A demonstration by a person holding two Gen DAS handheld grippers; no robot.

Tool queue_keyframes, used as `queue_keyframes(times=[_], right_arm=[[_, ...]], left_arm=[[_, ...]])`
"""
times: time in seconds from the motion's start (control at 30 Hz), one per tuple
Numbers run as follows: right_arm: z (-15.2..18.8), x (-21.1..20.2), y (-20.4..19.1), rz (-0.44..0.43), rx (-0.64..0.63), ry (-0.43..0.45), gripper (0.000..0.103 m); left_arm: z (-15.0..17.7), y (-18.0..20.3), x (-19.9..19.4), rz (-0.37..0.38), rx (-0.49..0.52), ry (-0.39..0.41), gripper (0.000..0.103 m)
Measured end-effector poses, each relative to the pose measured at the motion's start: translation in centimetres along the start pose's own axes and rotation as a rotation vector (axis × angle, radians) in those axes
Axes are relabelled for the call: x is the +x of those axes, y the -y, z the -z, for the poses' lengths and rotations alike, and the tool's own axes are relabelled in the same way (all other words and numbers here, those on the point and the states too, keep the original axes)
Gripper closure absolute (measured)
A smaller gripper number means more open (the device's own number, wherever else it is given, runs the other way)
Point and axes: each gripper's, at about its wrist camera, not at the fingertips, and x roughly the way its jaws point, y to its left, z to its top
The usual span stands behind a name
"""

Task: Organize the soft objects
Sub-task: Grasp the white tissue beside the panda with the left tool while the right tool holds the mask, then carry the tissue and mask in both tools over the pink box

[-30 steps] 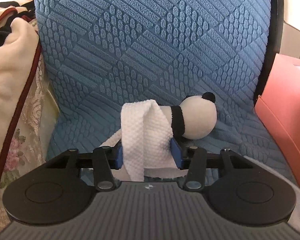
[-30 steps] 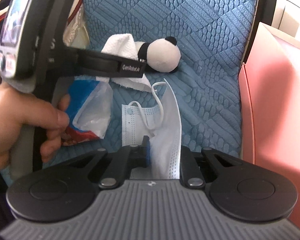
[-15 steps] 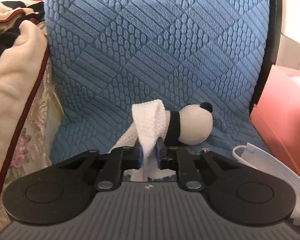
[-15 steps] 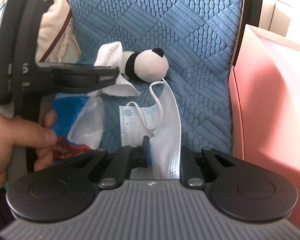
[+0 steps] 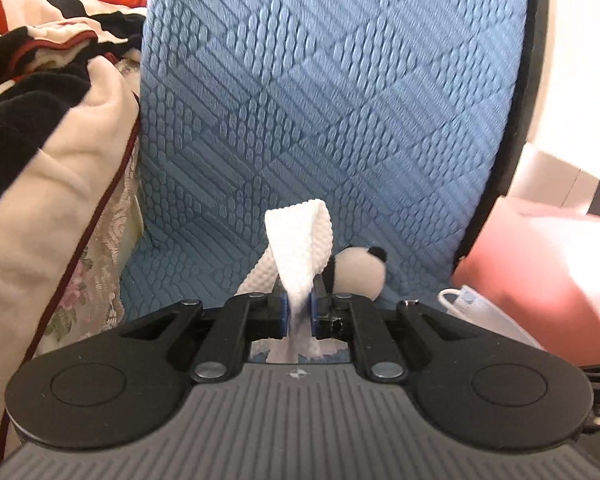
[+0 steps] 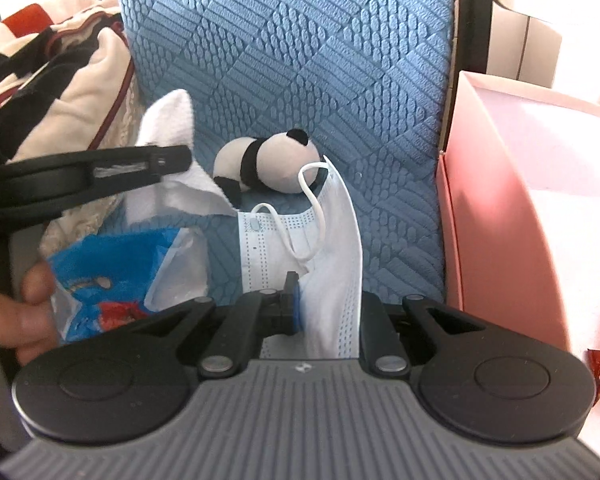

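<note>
Left claw (image 5: 299,312) pinches white cloth (image 5: 298,240) — panda toy (image 5: 358,272) just behind

Both wrist views look down close at 1 shared blue chair (image 5: 340,120), left view slightly blurred.

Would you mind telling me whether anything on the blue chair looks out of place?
Among the soft items, a crinkly blue plastic snack wrapper lies on the blue textured seat cushion, looking like litter. The small plush panda lies tipped on its side.
</note>
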Motion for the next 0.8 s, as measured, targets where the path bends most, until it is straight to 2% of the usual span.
queue_keyframes(times=[0.5,0.8], right_arm=[[-0.4,-2.7,-0.4,0.011,0.002,0.038,0.09],[0.7,-4.9,-0.8,0.012,-0.009,0.046,0.09]], left_arm=[[0.1,-0.5,-6.1,0.049,-0.013,0.043,0.091],[1.5,-0.5,-10.3,0.066,-0.05,0.014,0.091]])
